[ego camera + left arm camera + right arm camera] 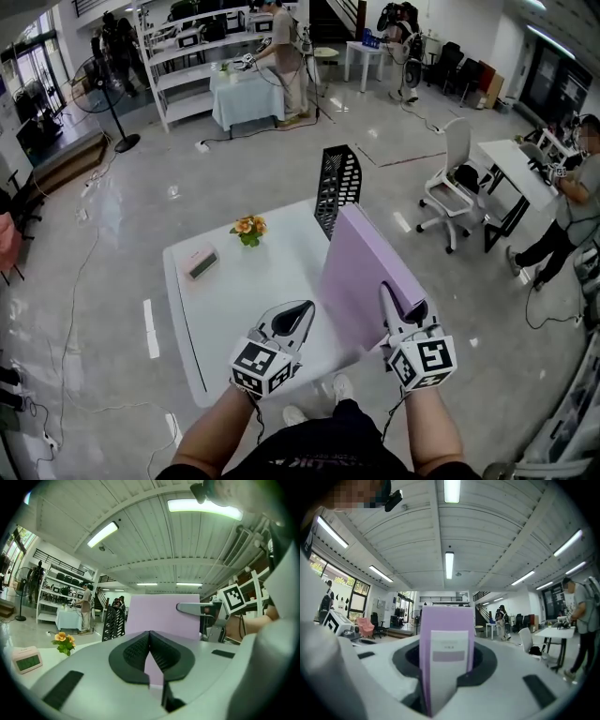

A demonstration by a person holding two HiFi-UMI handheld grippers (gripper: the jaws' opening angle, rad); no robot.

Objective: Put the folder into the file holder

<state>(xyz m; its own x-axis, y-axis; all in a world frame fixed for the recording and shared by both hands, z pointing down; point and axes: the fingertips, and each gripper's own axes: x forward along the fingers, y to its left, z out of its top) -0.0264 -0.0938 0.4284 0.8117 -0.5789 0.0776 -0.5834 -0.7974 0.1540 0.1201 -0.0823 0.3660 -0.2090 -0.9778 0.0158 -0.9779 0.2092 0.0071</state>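
White tabletop [216,319], busy office: right tool [392,298] clamps the upright lilac plastic folder [361,272], left tool [298,314] shut, empty, beside it. Looks like the carry step; next, slot it into the black mesh file holder [337,187] ahead.

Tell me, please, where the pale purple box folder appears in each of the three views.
Head view: the pale purple box folder stands tilted, right of centre.
Left gripper view: the folder is a flat purple rectangle at centre.
Right gripper view: the folder is at centre, white-labelled spine toward the camera.
Shared landmark: black mesh file holder, just left of the folder in head and left gripper views only.
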